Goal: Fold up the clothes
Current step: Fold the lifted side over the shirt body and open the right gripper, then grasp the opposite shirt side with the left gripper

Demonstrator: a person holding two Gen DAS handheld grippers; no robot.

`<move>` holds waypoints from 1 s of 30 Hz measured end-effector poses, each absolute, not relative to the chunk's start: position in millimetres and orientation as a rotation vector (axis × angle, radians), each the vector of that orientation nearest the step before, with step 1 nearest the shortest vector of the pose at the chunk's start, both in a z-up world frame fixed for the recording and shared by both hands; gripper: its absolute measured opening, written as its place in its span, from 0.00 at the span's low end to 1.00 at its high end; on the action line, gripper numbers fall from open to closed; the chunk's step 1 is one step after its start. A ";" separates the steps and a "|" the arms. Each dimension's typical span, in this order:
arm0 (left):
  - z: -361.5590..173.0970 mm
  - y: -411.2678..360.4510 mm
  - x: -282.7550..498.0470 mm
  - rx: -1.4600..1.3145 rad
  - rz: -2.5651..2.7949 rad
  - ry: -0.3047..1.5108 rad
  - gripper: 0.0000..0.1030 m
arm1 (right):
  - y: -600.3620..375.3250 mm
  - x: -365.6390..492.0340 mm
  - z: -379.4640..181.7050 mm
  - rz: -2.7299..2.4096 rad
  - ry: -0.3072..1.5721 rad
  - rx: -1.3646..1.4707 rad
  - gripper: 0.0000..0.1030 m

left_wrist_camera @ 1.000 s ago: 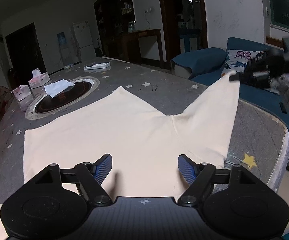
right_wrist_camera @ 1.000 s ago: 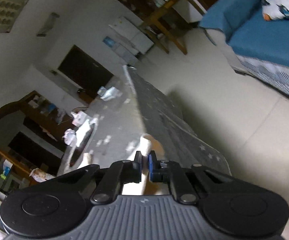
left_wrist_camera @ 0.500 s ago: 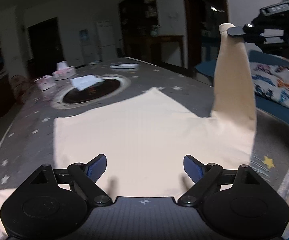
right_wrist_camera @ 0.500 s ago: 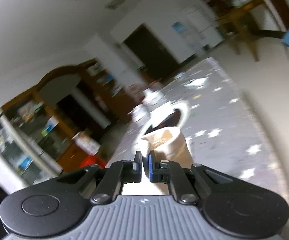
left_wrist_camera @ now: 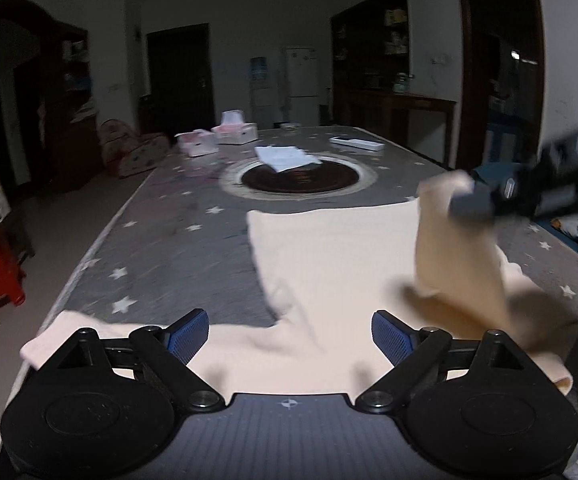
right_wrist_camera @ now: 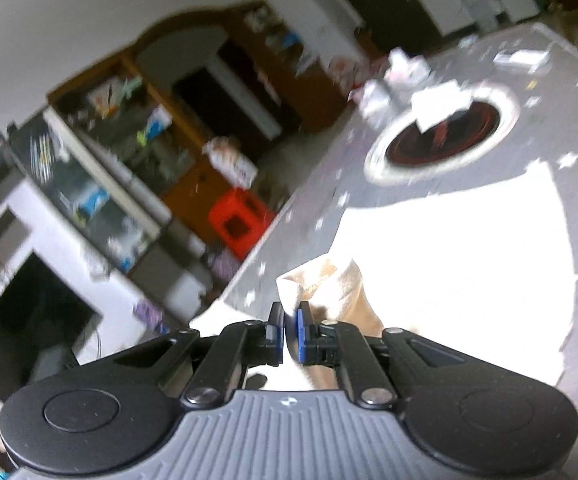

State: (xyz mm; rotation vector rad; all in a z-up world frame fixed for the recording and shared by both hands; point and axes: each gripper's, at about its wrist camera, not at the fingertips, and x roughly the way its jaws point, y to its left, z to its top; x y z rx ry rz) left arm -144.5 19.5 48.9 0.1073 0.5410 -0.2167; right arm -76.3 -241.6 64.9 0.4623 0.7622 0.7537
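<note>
One cream garment [left_wrist_camera: 329,256] lies spread on the starred grey table [left_wrist_camera: 177,248], its near edge hidden behind the left tool [left_wrist_camera: 289,330], whose jaws have just been opening and stand wide, empty. Two pink tissue boxes [left_wrist_camera: 217,138] sit far left. At the right, motion-blurred, the right tool [right_wrist_camera: 289,330] is clamped on one lifted sleeve [right_wrist_camera: 329,284], its cuff partly hidden.

Bench [left_wrist_camera: 177,248] with grey star-patterned cover. Lying on it: cream garment [left_wrist_camera: 329,264] spread at the near end; round dark inset [left_wrist_camera: 301,178] mid-bench bearing white paper [left_wrist_camera: 285,157]; tissue boxes [left_wrist_camera: 233,133] and a flat white object [left_wrist_camera: 355,144] beyond.
</note>
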 end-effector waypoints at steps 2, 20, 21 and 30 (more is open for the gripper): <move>49.2 25.2 -146.0 0.098 -0.203 0.544 0.88 | -224.6 -75.2 53.3 0.777 0.804 0.432 0.06; 53.8 0.3 -145.1 0.091 -0.297 0.536 0.83 | -254.8 -115.4 57.8 0.693 0.805 0.097 0.26; 52.8 -4.7 -143.7 0.095 -0.314 0.537 0.81 | -262.4 -119.4 57.6 0.664 0.798 0.074 0.26; 31.6 -35.9 -131.2 0.115 -0.433 0.606 0.47 | -301.0 -127.3 27.4 0.490 0.807 0.068 0.25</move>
